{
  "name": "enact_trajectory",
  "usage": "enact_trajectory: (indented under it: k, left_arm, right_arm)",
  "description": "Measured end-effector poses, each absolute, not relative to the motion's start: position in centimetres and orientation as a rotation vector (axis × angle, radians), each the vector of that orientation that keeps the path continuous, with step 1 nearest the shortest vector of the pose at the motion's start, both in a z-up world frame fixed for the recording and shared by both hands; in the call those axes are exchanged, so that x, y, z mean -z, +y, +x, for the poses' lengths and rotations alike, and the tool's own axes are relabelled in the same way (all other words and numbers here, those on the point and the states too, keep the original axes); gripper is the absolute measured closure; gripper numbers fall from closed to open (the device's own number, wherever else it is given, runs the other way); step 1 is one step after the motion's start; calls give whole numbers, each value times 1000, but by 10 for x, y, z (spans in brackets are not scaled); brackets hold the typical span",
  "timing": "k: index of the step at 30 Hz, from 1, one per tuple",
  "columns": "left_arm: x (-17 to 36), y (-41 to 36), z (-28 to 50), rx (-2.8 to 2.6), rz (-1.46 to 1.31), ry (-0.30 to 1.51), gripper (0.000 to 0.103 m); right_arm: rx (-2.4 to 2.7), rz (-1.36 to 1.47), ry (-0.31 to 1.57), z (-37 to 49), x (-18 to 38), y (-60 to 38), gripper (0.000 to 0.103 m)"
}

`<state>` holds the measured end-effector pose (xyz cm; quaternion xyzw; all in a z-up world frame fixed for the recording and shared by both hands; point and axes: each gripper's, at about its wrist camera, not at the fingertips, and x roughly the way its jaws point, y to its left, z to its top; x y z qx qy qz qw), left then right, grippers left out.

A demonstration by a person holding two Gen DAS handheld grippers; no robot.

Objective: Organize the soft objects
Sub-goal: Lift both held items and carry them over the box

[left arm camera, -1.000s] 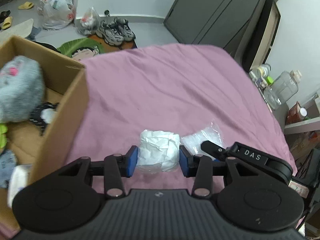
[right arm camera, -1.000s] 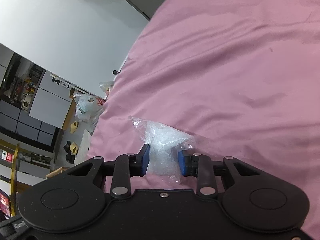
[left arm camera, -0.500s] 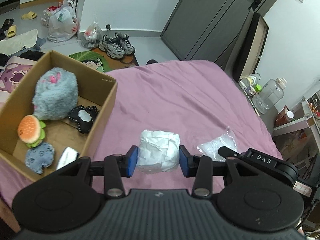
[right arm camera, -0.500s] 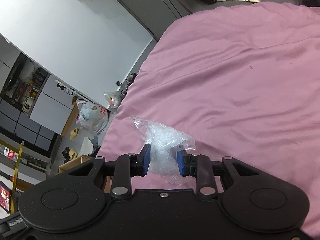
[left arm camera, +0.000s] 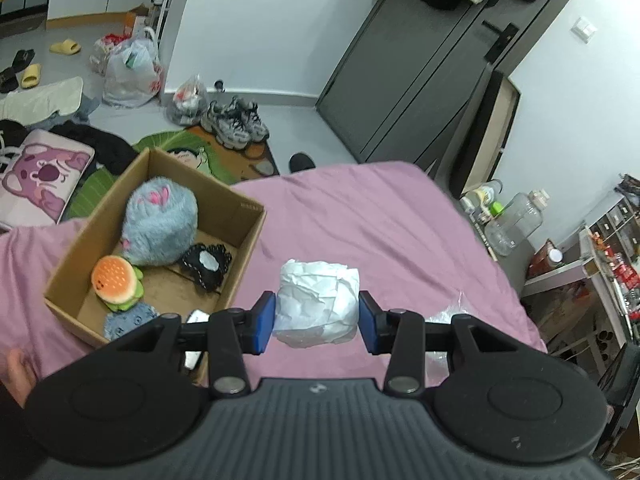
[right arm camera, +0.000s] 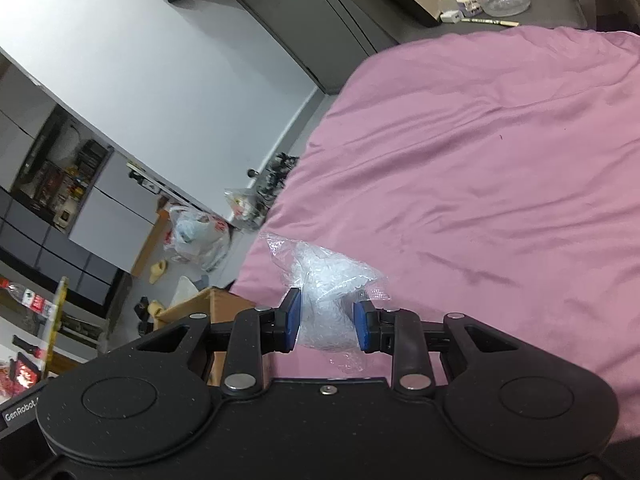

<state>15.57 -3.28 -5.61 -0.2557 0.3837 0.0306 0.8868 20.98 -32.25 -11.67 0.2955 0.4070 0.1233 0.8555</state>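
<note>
Jaws clamped both sides: your left gripper point(left arm camera: 317, 322) on crumpled white paper wad point(left arm camera: 318, 303), right gripper point(right arm camera: 327, 322) on clear crinkly plastic bag point(right arm camera: 326, 300). Brown cardboard box point(left arm camera: 244, 268) already has plush toys; these 2 still to drop in.

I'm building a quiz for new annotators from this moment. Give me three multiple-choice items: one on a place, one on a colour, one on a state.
1. Where does the cardboard box sit relative to the left gripper?
A. To its left on the bed
B. On the floor
C. Behind the door

2. What colour is the bed cover?
A. Green
B. Pink
C. White

3. What is the right gripper doing?
A. Hanging open, empty
B. Shut on a shoe
C. Shut on the clear plastic bag

Answers:
1 A, the box rests on the cover, left of the fingers.
2 B, pink in both views.
3 C, both pads press into the bag.
</note>
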Motion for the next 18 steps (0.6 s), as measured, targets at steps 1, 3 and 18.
enact_trajectory:
  k: [1,3,18]
  left_arm:
    - [53,-31,152,-61,-531,788,61]
    - [49,-27,145,-57,-540,775,61]
    - [28,9,101,-75,-534,735,61]
  right_arm:
    - [-263,627,853,207,115,-323,76]
    - [-270,636,844,202,110,-324,76]
    - [-305,526,855,175,72,-281,76]
